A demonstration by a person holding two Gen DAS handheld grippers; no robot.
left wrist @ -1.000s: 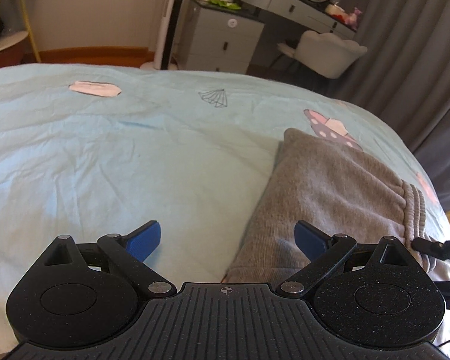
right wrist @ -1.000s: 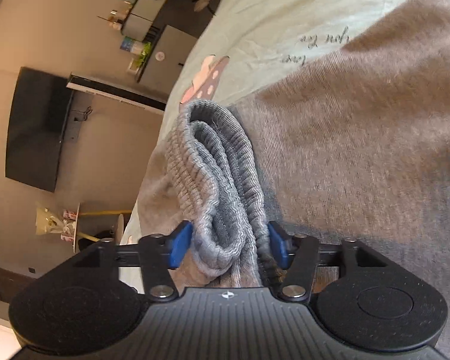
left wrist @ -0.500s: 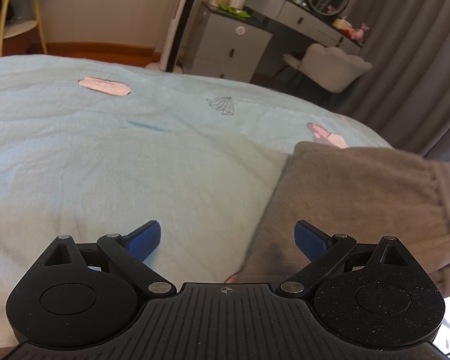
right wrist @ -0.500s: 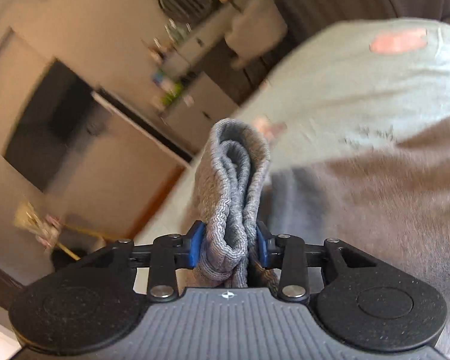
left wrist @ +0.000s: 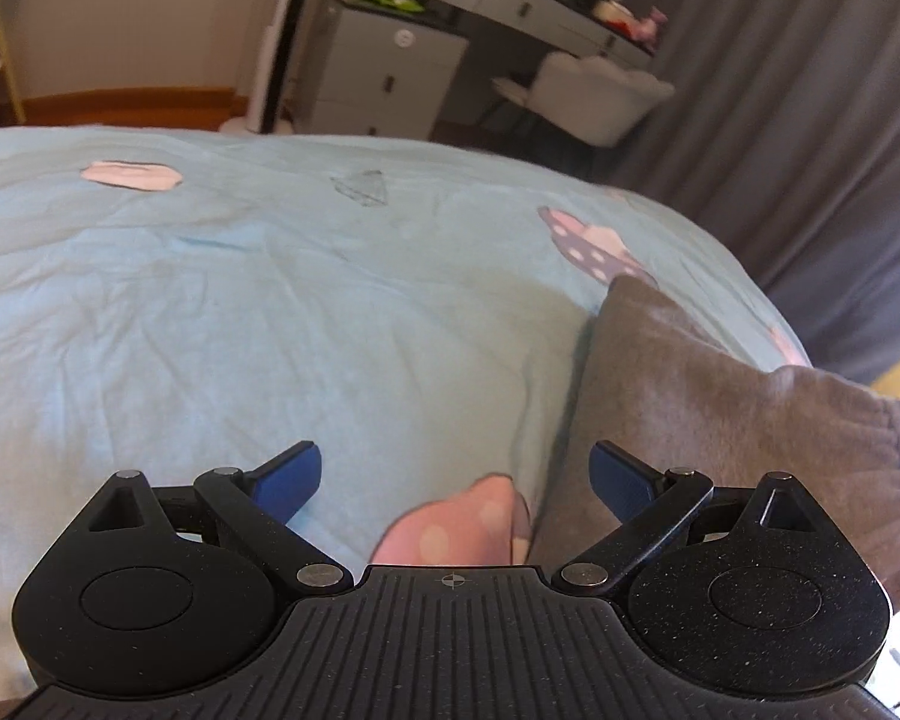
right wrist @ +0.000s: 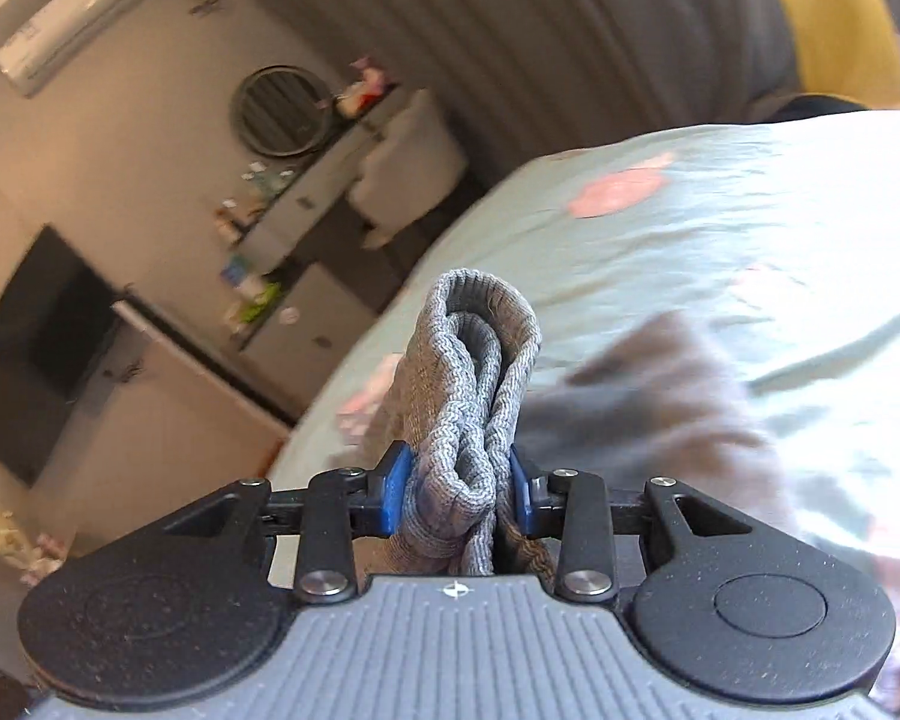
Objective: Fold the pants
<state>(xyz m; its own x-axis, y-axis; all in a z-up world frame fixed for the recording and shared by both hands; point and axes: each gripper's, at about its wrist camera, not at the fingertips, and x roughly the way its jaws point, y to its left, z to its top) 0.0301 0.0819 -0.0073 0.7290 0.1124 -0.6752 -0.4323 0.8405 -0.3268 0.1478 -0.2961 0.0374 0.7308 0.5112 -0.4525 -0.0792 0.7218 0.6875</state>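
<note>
Bedroom: grey curtains, a dresser with a round mirror, a white chair behind. Bed (left wrist: 222,324) fills the foreground, pale blue cover with pink and spotted patches.

Pants (left wrist: 714,408) — grey, soft knit — lie on the bed's right side in the left wrist view, part of them rising toward the right edge of frame. In the right wrist view the body of them is a dark blur on the cover; motion smear, so the lie of the legs can't be read.

Right gripper (right wrist: 459,489): fingers clamped on the ribbed waistband (right wrist: 477,372), several layers bunched between the blue pads and standing up past them.

Left gripper (left wrist: 456,477): fingers wide apart, holding nothing, low over the cover just beside the pants' near edge.

Risks, as judged: the bunched band may slip unevenly from the pinch, so layers shear and the fold lands crooked. With the other end unpinned, a one-sided pull could drag the whole garment across the slick cover rather than fold it.
</note>
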